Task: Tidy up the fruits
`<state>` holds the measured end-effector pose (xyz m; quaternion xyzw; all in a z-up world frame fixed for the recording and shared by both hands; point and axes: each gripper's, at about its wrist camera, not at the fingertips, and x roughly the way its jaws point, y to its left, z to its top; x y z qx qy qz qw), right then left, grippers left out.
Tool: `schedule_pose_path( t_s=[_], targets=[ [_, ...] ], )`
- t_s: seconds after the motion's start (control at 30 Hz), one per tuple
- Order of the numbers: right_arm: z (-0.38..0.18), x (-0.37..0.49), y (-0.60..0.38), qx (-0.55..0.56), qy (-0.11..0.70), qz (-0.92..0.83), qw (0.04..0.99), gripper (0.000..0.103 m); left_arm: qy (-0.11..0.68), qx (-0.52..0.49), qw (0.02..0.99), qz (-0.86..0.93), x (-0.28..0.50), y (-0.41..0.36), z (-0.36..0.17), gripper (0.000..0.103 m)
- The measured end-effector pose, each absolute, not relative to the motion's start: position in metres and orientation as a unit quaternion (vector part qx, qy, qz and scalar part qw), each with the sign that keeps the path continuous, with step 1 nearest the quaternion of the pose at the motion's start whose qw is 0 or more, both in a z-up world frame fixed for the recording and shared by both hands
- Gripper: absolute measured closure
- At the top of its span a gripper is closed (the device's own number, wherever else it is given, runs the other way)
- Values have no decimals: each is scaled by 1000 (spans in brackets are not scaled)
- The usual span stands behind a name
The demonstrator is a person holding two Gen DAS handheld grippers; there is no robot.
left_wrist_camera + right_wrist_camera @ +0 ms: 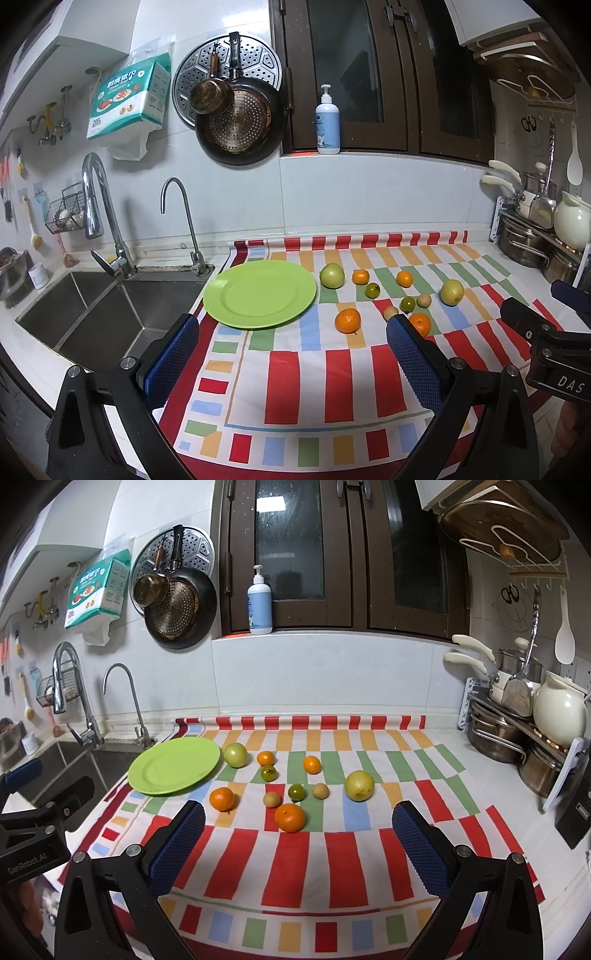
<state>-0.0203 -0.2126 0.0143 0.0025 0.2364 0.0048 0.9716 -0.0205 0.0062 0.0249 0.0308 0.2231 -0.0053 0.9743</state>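
Note:
An empty green plate (260,293) (173,765) lies on the striped cloth beside the sink. To its right, fruits are scattered: a green apple (331,275) (235,754), a yellow apple (451,292) (359,785), several oranges such as the nearest one (290,817) and another (347,320) (222,799), two small green tomatoes (296,792) (269,773), two pale round fruits (272,799) (320,790). My left gripper (290,328) hovers open in front of the plate. My right gripper (298,814) hovers open in front of the fruits. Neither holds anything.
A double sink (92,314) with two taps (107,218) lies left of the cloth. Pots and a white kettle (559,710) fill a rack at the right. Pans (240,122) hang on the wall; a soap bottle (327,123) stands on the sill.

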Motion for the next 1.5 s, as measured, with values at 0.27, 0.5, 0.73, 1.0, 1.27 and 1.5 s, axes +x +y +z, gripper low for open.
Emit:
schedule_pose_path(
  t_s=[0.27,0.5,0.73,1.0,1.27,1.5],
  targets=[
    [14,-20,-212,3,236,6,972,1,220,32,975,-5,-21,6,26,0],
    [14,-20,-211,2,236,5,972,1,220,32,975,-6,-22,6,25,0],
    [14,-20,-211,1,237,5,971,1,223,31,974,-11,-19,7,25,0],
    [14,-19,-209,0,239,4,971,1,226,30,973,-15,-14,10,25,0],
    [13,-11,-203,0,246,2,969,1,237,42,970,-28,2,13,20,0],
    [2,6,-198,1,255,-6,967,1,248,71,964,-56,23,9,10,4]
  ],
)
